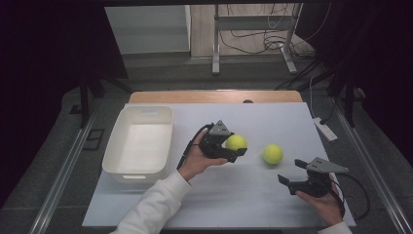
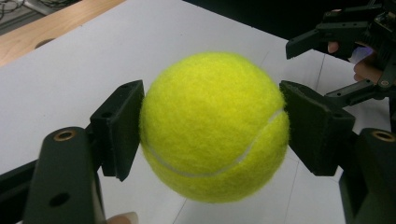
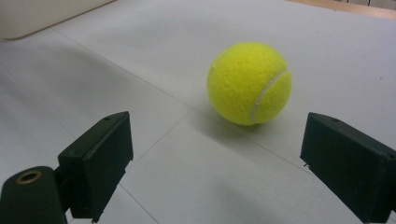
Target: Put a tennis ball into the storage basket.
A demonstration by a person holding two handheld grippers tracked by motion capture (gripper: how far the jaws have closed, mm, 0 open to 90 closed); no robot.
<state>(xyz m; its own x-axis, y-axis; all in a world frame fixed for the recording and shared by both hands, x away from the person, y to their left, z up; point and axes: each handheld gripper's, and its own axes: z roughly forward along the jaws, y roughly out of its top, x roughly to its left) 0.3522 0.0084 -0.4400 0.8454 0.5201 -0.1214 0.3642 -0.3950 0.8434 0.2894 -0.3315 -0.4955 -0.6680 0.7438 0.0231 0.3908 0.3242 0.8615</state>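
Observation:
My left gripper [image 1: 234, 146] is shut on a yellow tennis ball [image 1: 236, 142], held above the white table mat near its middle. In the left gripper view both black pads press the sides of that ball [image 2: 212, 126]. A second tennis ball [image 1: 272, 154] rests on the mat to the right. My right gripper [image 1: 291, 174] is open near the mat's front right, pointing toward that ball. The right gripper view has the resting ball [image 3: 250, 84] ahead of the wide-apart jaws, untouched.
A white plastic bin [image 1: 139, 141] stands on the left of the mat, with nothing visible inside. The wooden table edge [image 1: 214, 96] shows at the back. A white power strip [image 1: 325, 129] lies off the right side.

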